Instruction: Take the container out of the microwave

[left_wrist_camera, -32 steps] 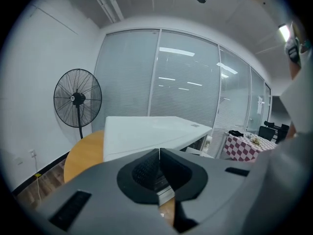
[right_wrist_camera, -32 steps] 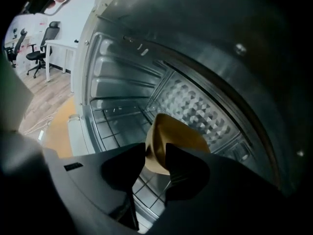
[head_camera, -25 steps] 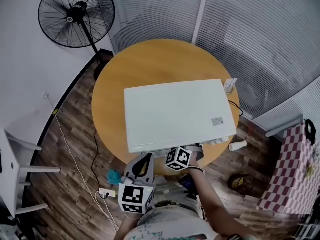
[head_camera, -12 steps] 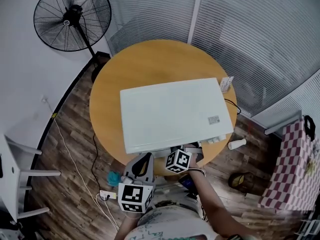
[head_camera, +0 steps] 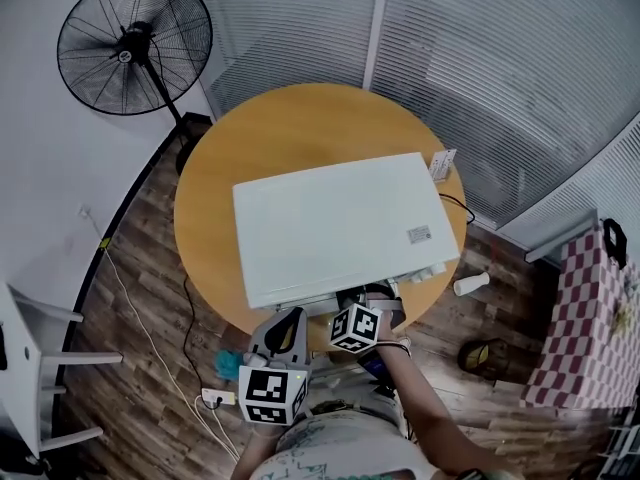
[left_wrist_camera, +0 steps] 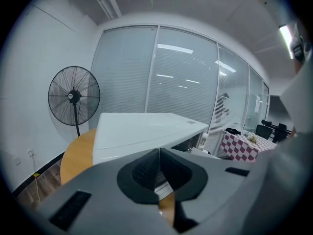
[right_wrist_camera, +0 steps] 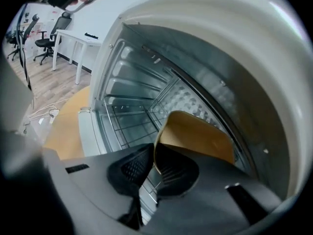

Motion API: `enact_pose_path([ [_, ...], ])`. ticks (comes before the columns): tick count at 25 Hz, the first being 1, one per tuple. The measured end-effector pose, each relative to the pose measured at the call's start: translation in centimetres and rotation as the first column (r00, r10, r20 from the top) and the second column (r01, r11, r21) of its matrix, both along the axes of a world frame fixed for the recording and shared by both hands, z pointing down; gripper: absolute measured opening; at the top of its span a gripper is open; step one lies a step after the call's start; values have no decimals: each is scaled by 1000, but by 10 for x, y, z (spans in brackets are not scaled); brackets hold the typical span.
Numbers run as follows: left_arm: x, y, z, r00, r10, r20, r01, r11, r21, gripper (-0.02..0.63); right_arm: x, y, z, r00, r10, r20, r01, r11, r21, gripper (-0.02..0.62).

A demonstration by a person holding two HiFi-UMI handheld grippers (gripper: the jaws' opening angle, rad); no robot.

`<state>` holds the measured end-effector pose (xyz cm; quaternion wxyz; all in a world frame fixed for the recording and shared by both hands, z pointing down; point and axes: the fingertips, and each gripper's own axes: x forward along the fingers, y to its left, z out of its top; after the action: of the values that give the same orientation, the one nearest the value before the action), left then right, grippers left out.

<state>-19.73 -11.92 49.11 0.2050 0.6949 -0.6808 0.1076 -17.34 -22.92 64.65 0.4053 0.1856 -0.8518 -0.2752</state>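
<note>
Head view: steeply down over microwave (head_camera: pixel 340 230). Left gripper view: beside it, outside. Right gripper view: close, inside it.

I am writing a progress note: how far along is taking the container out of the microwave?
Done: the microwave stands open and the right gripper is inside. In hand: its jaws have just been closing on the tan container at its rim. Left: the container is inside the microwave; pulling it out remains.

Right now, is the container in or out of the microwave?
In: the right gripper view shows the container within the microwave cavity, metal walls around it.
</note>
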Motion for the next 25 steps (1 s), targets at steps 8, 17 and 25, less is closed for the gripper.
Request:
enact_pose_path([
  [8, 3, 4, 4, 999, 41, -7, -42, 999, -8, 15, 8, 19, -6, 999, 36, 14, -35, 998, -45, 15],
  [17, 12, 7, 3, 996, 91, -19, -91, 996, -2, 15, 20, 40, -6, 998, 58, 5, -57, 995, -78, 15],
  [25, 26, 10, 4, 990, 133, -36, -134, 991, -2, 14, 30, 50, -11, 997, 74, 28, -70, 991, -115, 15],
])
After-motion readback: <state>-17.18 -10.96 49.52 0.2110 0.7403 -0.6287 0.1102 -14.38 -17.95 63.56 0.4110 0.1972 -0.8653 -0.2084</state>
